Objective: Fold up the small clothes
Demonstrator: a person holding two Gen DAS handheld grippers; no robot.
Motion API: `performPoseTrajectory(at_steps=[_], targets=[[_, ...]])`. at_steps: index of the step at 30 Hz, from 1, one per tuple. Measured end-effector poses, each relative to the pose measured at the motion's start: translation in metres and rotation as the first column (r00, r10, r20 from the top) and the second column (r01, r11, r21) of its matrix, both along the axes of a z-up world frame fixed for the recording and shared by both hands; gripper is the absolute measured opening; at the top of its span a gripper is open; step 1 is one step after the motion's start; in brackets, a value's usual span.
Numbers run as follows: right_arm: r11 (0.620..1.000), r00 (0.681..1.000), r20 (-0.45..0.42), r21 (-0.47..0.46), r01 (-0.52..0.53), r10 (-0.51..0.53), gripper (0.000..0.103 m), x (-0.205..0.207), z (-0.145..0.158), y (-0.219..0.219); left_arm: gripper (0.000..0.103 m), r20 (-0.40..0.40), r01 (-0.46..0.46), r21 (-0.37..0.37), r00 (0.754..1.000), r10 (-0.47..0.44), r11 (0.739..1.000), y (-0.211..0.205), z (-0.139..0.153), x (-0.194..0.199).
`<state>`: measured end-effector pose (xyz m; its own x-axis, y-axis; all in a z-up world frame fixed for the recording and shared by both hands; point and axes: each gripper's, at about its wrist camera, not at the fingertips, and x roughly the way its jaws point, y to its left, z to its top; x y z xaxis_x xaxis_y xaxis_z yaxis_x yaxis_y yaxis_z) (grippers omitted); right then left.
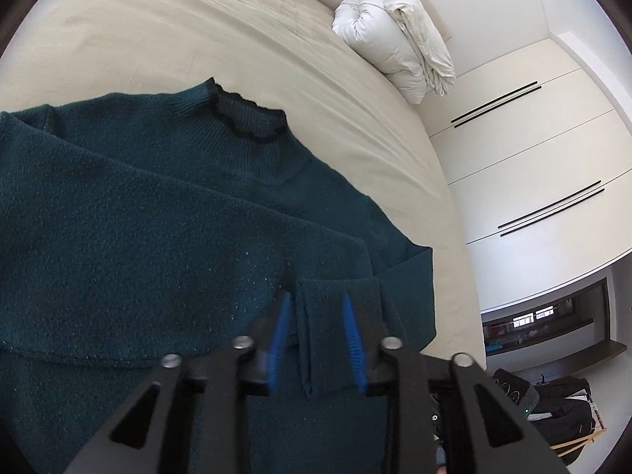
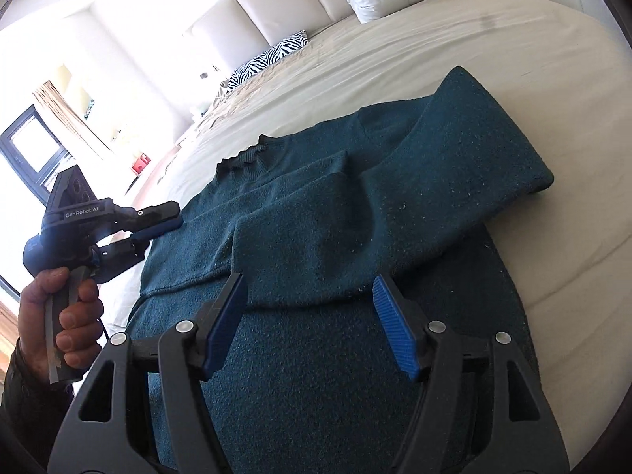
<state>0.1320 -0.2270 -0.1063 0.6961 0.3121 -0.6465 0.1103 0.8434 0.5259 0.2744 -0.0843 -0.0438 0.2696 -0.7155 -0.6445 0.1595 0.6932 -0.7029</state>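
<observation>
Lying flat on the bed (image 1: 138, 31), the dark green sweater (image 1: 138, 237) has its frilled collar (image 1: 249, 122) toward the headboard (image 2: 252, 12). Both sleeves are folded across the chest. In the right wrist view one sleeve (image 2: 466, 181) runs down from the far right shoulder, and its wide end lies over the middle of the body. The other sleeve (image 2: 300, 181) lies under it, coming from the collar side.

The left gripper (image 1: 316, 296) is over the sweater's side edge, nearest the wardrobe (image 1: 533, 166). Its blue pads (image 1: 351, 328) stand a little apart, with a ribbed cuff (image 1: 335, 316) between them. There is a visible gap on each side of the cuff, so the jaws are released and not pinching it. In the right wrist view the same gripper (image 2: 162, 233) appears at the sweater's left edge, held by a hand (image 2: 63, 316), with its jaws parted.

The right gripper (image 2: 310, 288) hovers over the lower body of the sweater. Its blue pads (image 2: 395, 335) are spread wide and hold nothing. The folded sleeve's hem lies just beyond its tips.

A folded white duvet (image 1: 399, 35) sits at the head of the bed, against the headboard. A zebra pillow (image 2: 268, 59) lies near it on the beige sheet.
</observation>
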Motion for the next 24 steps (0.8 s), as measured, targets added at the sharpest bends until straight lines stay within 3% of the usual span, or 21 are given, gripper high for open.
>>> performPoseTrajectory(at_steps=[2, 7, 13, 15, 19, 24], targets=[[1.000, 1.000, 0.001, -0.014, -0.006, 0.006, 0.066, 0.000, -0.001, 0.000, 0.070, -0.019, 0.003, -0.014, 1.000, -0.003, 1.000, -0.009, -0.013, -0.006], [1.000, 1.000, -0.015, -0.012, -0.008, 0.007, 0.066, -0.005, -0.009, -0.005, 0.069, -0.065, 0.039, -0.014, 0.997, -0.040, 0.999, -0.035, -0.034, -0.012], [1.000, 1.000, -0.013, 0.007, -0.004, 0.004, 0.066, -0.006, -0.013, -0.008, 0.035, -0.078, 0.086, 0.063, 0.994, -0.081, 0.994, -0.063, -0.042, -0.021], [1.000, 1.000, -0.012, 0.006, -0.006, 0.006, 0.065, -0.008, -0.014, -0.009, 0.015, -0.094, 0.069, 0.060, 0.994, -0.063, 0.996, -0.061, -0.046, -0.019], [1.000, 1.000, -0.011, 0.009, -0.006, 0.006, 0.064, -0.012, -0.012, -0.010, 0.010, -0.056, 0.073, 0.061, 0.996, -0.070, 0.995, -0.055, -0.035, -0.020], [1.000, 1.000, -0.013, 0.027, 0.013, -0.013, 0.064, -0.016, -0.012, -0.016, 0.010, 0.034, 0.067, 0.042, 0.997, -0.069, 0.997, -0.034, 0.002, -0.020]])
